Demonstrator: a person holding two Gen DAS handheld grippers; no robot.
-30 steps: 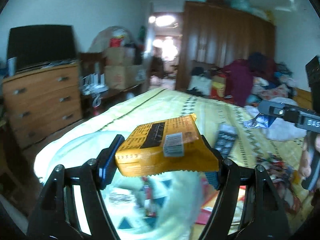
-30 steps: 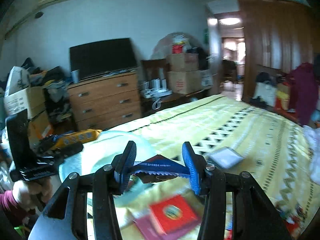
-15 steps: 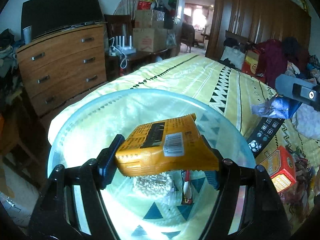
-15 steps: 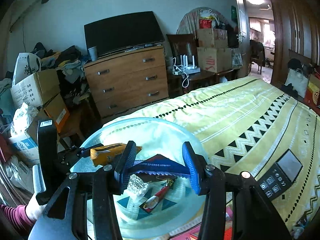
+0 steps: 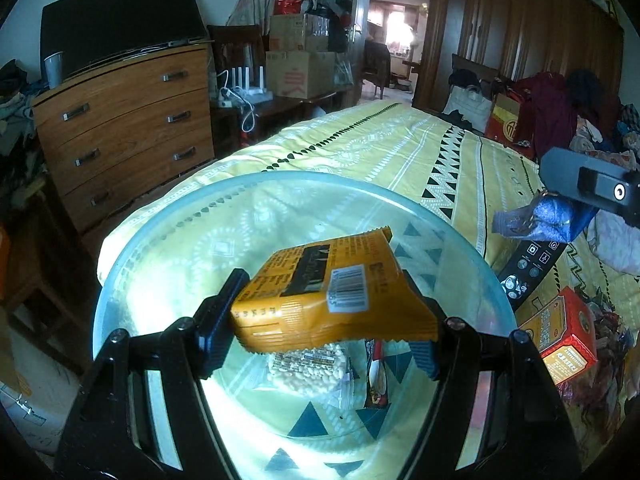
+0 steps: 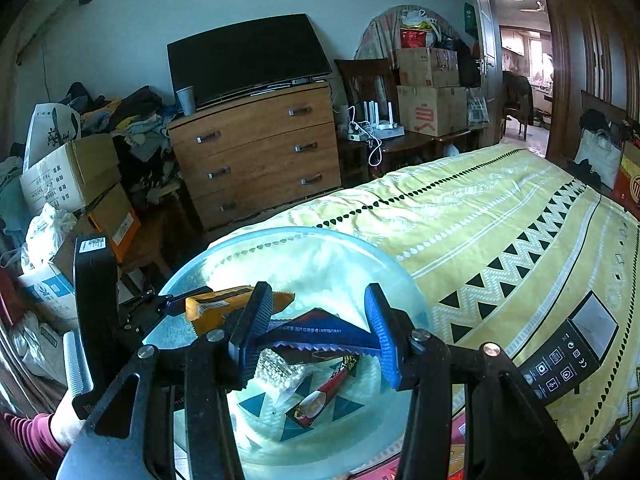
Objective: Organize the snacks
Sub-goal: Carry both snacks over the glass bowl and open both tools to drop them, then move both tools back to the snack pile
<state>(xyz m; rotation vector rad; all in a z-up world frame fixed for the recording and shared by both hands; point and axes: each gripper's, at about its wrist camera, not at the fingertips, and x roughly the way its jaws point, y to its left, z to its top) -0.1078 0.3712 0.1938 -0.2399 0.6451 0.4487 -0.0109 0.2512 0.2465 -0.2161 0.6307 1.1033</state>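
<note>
Both tongs loaded, both over the bowl (image 5: 120, 276).

Left tongs (image 5: 320, 328): clamped on the orange snack pack (image 5: 320, 300), pads pressing its two short ends. I see the pack lying flat, barcode side up, hanging above the middle of the bowl and not touching it.

Right tongs (image 6: 316, 328): clamped on the blue snack packet (image 6: 320, 334), narrower grip, packet stretched flat between the pads with its serrated edge toward the camera. It hangs over the bowl's right half. From the left wrist view I see that same packet crumpled at the far right, above the bowl's rim.

The bowl is clear, light blue, and sits on the bed (image 6: 500, 216) at its near corner. Inside it, on the bottom: a clear bag of white puffed pieces (image 5: 308, 372) and, just beside it, a slim red-and-black stick packet (image 6: 324, 392).

On the bed beside the bowl: a black remote (image 6: 560, 360) and a red box (image 5: 564, 340), both outside the rim. A hand with a pink sleeve (image 6: 60, 420) grips the left tool's handle.
</note>
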